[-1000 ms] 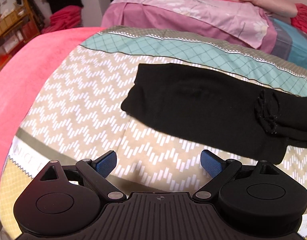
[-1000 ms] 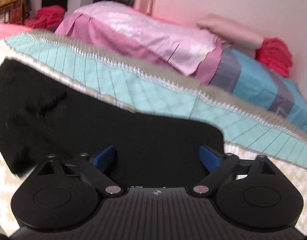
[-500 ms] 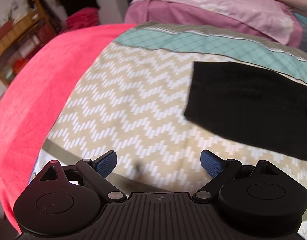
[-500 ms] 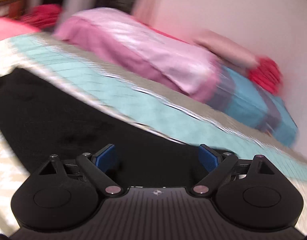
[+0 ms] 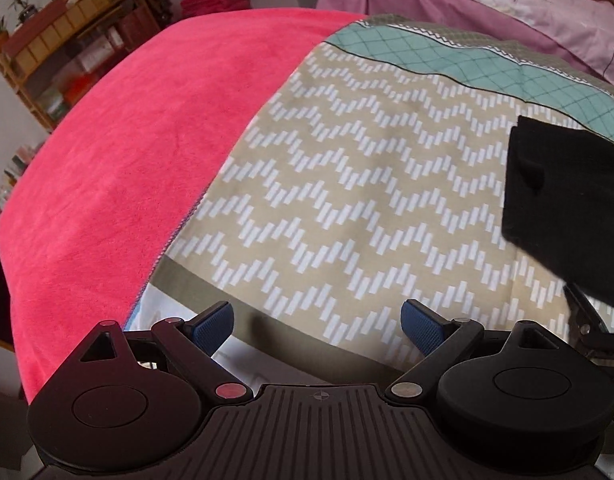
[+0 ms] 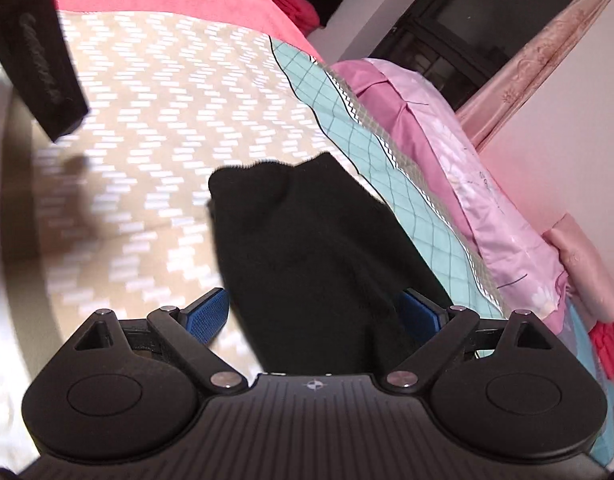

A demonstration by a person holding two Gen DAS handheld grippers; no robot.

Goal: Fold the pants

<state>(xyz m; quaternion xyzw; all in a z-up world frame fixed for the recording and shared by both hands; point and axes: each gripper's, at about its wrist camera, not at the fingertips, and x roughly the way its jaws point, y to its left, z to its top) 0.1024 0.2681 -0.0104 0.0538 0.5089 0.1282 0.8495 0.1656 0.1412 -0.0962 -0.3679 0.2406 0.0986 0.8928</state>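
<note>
Pants (image 6: 307,248), black and bunched, lie on the chevron-patterned bedspread (image 5: 347,184), close to its teal checked band. In the right wrist view their near end fills the gap between the right gripper's (image 6: 315,312) blue pads, which stand wide apart; whether the cloth touches either pad cannot be told. Left of the pants, the left gripper (image 5: 317,322) is spread equally wide over bare bedspread, holding nothing. Beyond the bedspread's left edge lies a red blanket (image 5: 127,140).
</note>
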